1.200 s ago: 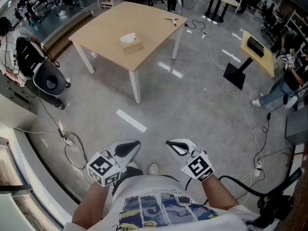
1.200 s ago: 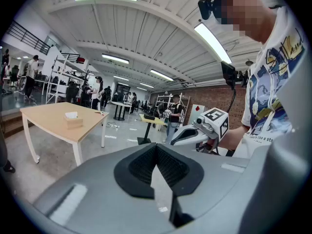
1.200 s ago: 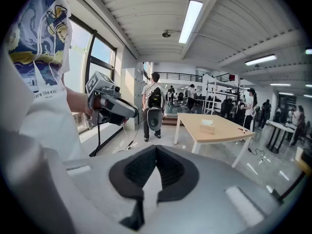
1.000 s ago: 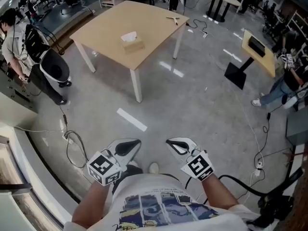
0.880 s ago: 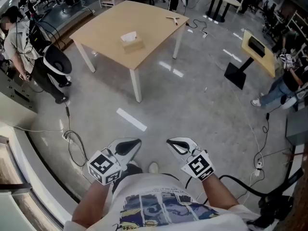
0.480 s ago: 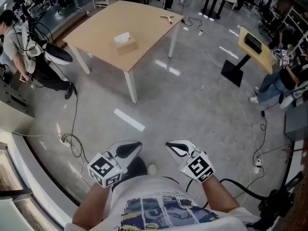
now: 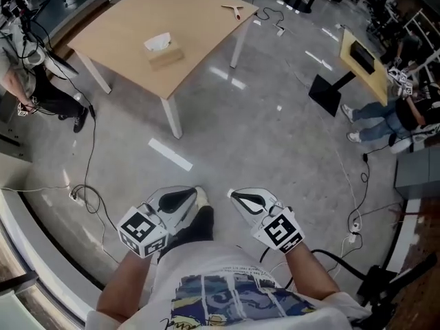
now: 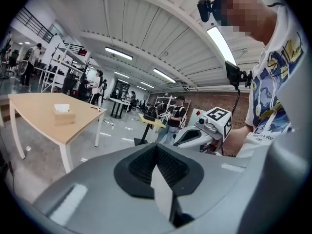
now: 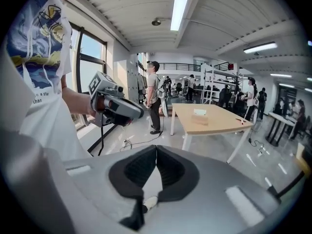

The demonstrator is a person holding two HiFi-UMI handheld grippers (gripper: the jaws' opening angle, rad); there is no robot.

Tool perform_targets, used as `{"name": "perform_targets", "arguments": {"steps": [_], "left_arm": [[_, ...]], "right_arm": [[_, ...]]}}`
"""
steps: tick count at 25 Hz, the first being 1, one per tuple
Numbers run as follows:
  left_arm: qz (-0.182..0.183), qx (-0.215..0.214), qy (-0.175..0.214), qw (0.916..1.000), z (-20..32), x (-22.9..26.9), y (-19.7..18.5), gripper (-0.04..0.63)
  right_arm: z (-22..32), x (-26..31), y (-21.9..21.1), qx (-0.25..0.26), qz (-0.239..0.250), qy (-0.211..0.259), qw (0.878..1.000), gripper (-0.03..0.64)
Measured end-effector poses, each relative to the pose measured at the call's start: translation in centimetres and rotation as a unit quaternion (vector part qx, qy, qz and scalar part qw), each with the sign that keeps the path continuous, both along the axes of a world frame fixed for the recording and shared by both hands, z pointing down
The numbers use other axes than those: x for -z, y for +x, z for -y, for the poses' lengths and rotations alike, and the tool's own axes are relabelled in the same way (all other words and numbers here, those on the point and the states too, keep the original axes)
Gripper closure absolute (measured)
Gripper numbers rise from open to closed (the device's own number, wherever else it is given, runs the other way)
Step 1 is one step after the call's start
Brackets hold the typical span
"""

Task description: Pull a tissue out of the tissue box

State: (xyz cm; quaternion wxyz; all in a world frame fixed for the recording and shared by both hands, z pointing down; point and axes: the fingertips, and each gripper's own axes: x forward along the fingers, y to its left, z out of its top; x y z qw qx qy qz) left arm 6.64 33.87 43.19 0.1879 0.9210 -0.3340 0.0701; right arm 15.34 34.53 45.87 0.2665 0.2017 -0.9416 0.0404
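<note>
left gripper (image 7: pixel 181 199) and right gripper (image 7: pixel 245 199) closed, tissue box (image 7: pixel 163 52) well apart.

Head view: overhead, steeply down; left gripper (image 7: pixel 185 196), right gripper (image 7: pixel 237 198) near, table (image 7: pixel 124 26) far. Gripper views: low, along own jaws, toward distant table. Shared by all: table, tissue box (image 7: pixel 163 50). Each gripper view shows the other gripper.
</note>
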Motion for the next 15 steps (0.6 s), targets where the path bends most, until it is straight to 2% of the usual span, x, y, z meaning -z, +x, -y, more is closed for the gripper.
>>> {"name": "perform_targets", "arguments": {"steps": [6,9,12,15], "left_arm": [[-0.010,-0.016,0.022,0.9996,8.3,1.0,1.2,0.594],[-0.020,-0.017,0.029,0.9992,11.4,1.8,0.5,0.594],[-0.042,-0.011,0.016,0.9990,13.5,2.0,-0.2,0.594],[-0.043,-0.007,0.017,0.9989,14.9,2.6,-0.8,0.594]], "right_arm": [[7.3,0.9,-1.1,0.039,-0.052,0.020,0.998,0.611],[11.4,1.8,-2.4,0.031,-0.048,0.030,0.998,0.607],[14.2,2.5,-3.5,0.033,-0.041,0.039,0.998,0.607],[16.6,3.2,-4.7,0.048,-0.037,0.047,0.997,0.607]]}}
